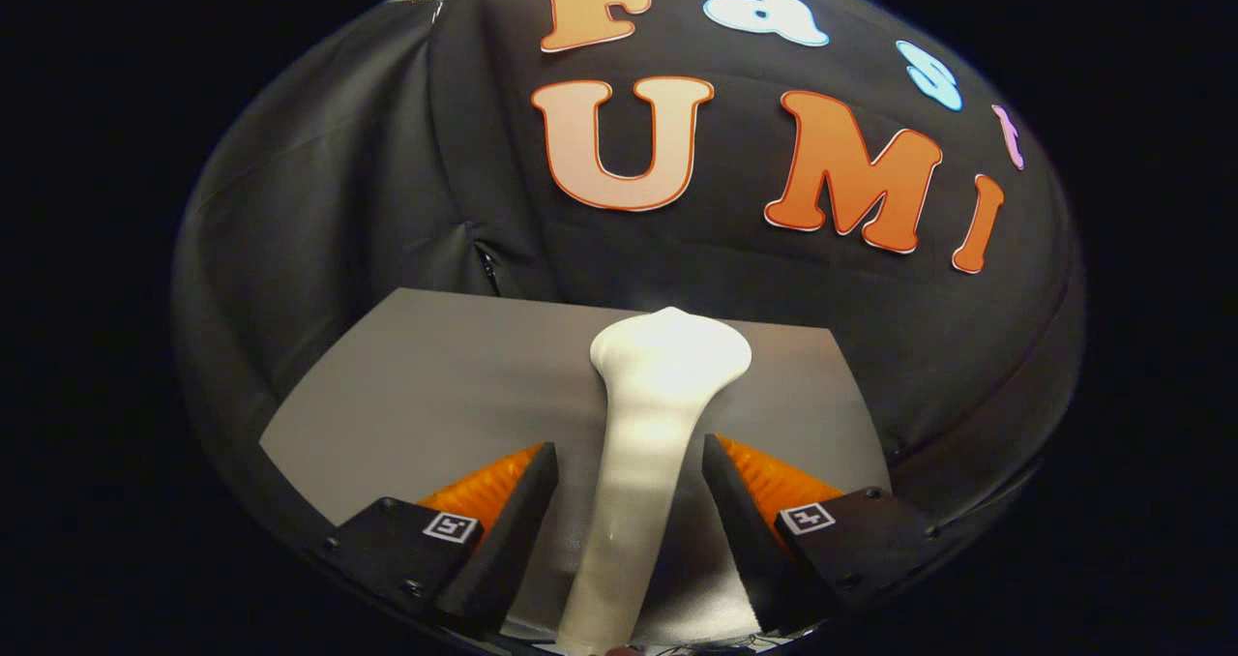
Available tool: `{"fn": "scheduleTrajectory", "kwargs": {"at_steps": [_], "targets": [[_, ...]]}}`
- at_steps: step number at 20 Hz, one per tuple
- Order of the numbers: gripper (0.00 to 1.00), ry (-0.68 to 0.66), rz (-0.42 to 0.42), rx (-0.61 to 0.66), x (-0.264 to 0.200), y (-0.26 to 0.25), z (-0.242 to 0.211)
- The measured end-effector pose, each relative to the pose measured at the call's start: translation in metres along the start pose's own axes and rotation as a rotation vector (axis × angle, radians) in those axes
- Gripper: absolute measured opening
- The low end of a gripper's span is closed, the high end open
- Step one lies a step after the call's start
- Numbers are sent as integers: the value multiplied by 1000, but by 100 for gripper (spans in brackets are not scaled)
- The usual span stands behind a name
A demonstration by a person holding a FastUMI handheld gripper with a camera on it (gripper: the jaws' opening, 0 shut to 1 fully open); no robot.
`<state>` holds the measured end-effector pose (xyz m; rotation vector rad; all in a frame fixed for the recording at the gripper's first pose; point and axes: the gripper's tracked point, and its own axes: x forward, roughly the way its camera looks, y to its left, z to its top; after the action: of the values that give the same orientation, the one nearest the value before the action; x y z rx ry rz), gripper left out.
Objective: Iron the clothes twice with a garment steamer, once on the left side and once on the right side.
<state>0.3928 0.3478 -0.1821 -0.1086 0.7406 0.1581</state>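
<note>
Right now the gripper (629, 472) points forward over a grey table (426, 385), with the booth's black cloth wall (319, 201) rising behind it. Between its two fingers runs a white steamer (646, 462), long and slim along the handle and widening into a rounded head (671, 351) beyond the fingertips. The head lies near the table's far edge, just in front of the cloth. The handle passes straight down the middle of the gap. The fingers (527, 501) stand partly open, angled inward toward the handle; the right one looks to be at the handle's side, while a thin strip of table shows between the left one and the handle, so a firm grip by both fingers cannot be told. The steamer's lower end runs on past the finger bases toward the camera. Whether the steamer rests on the table or is held above it cannot be told.
</note>
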Motion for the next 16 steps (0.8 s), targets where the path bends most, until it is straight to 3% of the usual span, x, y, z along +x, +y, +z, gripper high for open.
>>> {"fn": "scheduleTrajectory", "kwargs": {"at_steps": [8, 11, 16], "targets": [[96, 10, 13, -11, 20, 4, -6], [83, 9, 73, -7, 20, 10, -8], [60, -55, 77, 3, 21, 8, -7]]}}
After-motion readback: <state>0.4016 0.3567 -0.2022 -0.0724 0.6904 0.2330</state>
